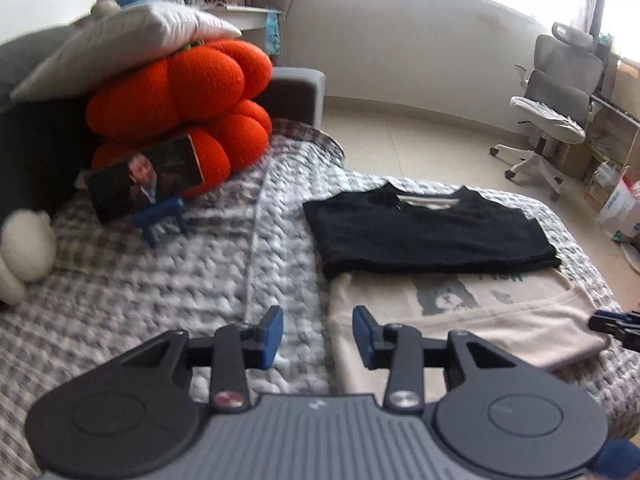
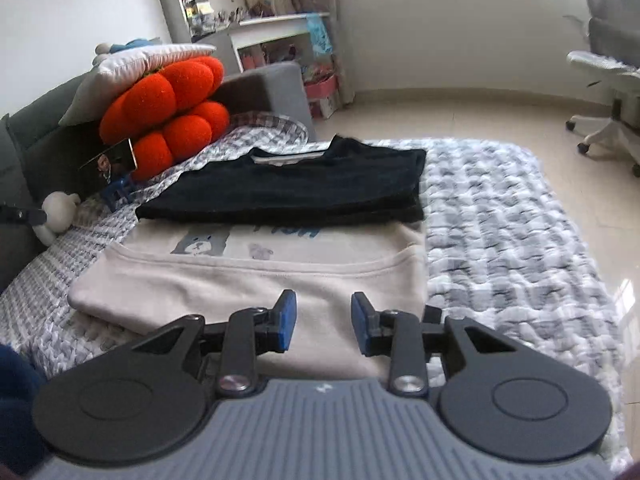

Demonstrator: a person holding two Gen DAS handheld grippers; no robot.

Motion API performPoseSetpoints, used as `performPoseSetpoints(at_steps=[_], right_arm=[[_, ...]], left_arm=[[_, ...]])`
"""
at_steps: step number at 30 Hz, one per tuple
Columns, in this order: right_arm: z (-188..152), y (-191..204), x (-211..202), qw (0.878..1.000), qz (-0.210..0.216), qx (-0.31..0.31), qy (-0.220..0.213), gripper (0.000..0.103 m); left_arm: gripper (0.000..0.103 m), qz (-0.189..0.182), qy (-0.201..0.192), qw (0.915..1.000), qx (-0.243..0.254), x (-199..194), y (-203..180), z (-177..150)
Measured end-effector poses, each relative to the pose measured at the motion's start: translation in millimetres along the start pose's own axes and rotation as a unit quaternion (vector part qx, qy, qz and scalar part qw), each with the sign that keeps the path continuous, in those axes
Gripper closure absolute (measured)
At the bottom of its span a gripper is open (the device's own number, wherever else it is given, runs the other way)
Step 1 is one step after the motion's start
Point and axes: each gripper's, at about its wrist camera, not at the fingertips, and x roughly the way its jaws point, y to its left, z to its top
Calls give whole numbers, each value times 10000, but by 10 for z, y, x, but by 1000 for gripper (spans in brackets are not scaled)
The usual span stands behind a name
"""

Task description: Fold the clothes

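The cream printed cotton T-shirt, half-folded on the quilted bed, lies just ahead of both empty, part-open tongs, long axis crosswise; right tongs sit nearer than left tongs.

Colours noted. Black folded shirt with a white strip at the neck, at 12 o'clock of the cream shirt, which carries a grey-blue bear print and blue letters. Quilted bedspread under both: grey-and-white check. Two orange plush pumpkin cushions at 10 o'clock, a white pillow on top. Cream plush toy at 9 o'clock. Small blue stand under a dark photo card. Sofa back dark grey. Office chair grey with a white frame. Floor pale beige. Both grippers black, pads blue.
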Motion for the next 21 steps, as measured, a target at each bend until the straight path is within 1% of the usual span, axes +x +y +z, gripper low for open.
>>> performPoseSetpoints(at_steps=[1, 3, 4, 6, 10, 12, 13, 15, 17, 19, 21], right_arm=[[6, -11, 54, 10000, 35, 1, 79, 69], [-18, 6, 205, 9993, -59, -140, 342, 69], [-31, 36, 246, 9988, -110, -301, 370, 69], [-38, 78, 295, 9978, -170, -508, 391, 69], [-18, 109, 351, 9969, -227, -664, 368, 69], [-24, 113, 387, 9966, -282, -706, 323, 70], [-31, 122, 391, 9962, -314, -756, 295, 70], [-61, 132, 389, 9954, -358, -857, 229, 70], [-95, 118, 367, 9947, -378, -942, 146, 73], [-105, 39, 323, 9948, -497, -883, 26, 75], [-137, -39, 302, 9956, -508, -780, -57, 76]], left_arm=[[64, -113, 37, 9999, -52, 36, -13, -40], [64, -410, 102, 9991, -50, 164, -114, -116], [64, -552, 135, 9984, -8, 241, -184, -151], [64, -699, 272, 9971, 153, 429, -346, -209], [64, -754, 650, 9940, 452, 806, -579, -320], [64, -577, 788, 9938, 523, 956, -602, -383], [64, -513, 807, 9939, 553, 1010, -605, -411], [64, -568, 680, 9947, 528, 1005, -567, -432], [66, -578, 651, 9949, 500, 993, -534, -432], [68, -557, 619, 9953, 489, 988, -511, -440], [69, -547, 592, 9957, 464, 995, -494, -439]])
